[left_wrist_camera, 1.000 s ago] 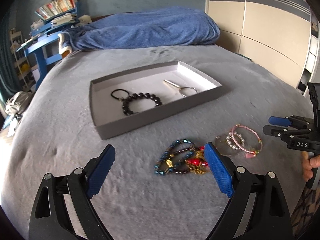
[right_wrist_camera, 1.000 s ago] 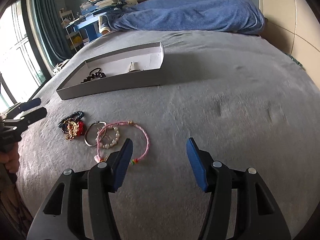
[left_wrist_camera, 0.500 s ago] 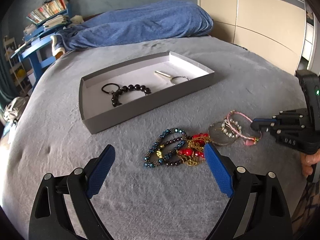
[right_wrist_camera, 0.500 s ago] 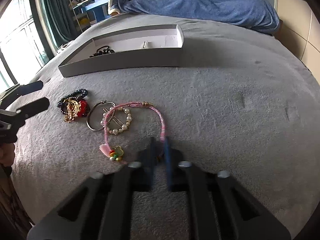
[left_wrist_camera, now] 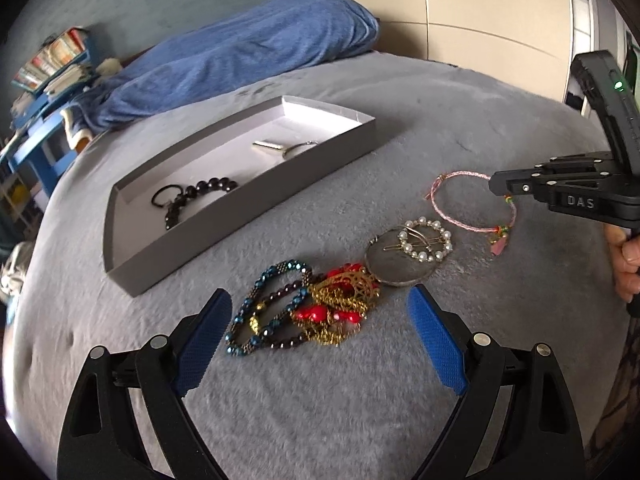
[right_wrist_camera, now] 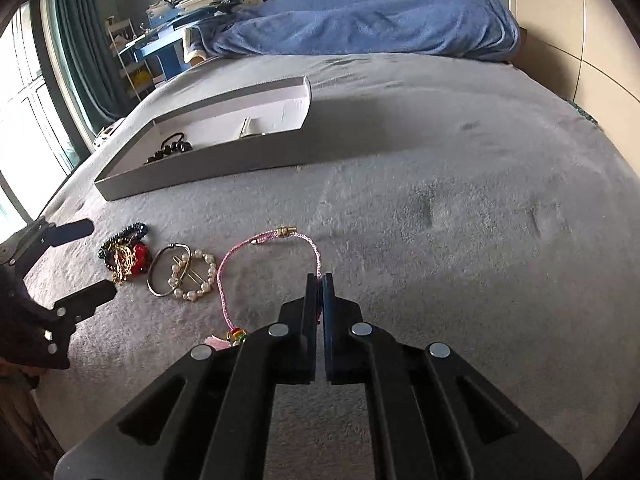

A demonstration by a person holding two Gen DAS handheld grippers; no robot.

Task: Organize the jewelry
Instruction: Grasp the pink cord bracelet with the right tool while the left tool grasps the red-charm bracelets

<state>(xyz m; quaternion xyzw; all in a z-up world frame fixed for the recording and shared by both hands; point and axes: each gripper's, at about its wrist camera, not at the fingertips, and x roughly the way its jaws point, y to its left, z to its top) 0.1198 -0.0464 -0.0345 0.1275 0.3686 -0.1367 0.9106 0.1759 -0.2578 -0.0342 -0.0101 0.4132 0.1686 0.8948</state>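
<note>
right gripper (right_wrist_camera: 320, 280): clenched on pink cord (right_wrist_camera: 224, 276) | left gripper (left_wrist_camera: 320, 320): released; over bead pile (left_wrist_camera: 304, 308) | tray (left_wrist_camera: 248, 208): beyond

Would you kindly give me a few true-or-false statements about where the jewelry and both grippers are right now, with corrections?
1. The right gripper is shut on the pink cord bracelet. True.
2. The left gripper is shut on the beaded pile. False: it is open, and the beaded pile lies untouched on the bed between its fingers.
3. The tray holds a dark bead bracelet. True.
4. The pearl ring lies in the tray. False: the pearl ring lies on the bed, overlapping a metal bangle.
5. The tray is empty. False: it also holds a black hair tie and a silver piece.
</note>
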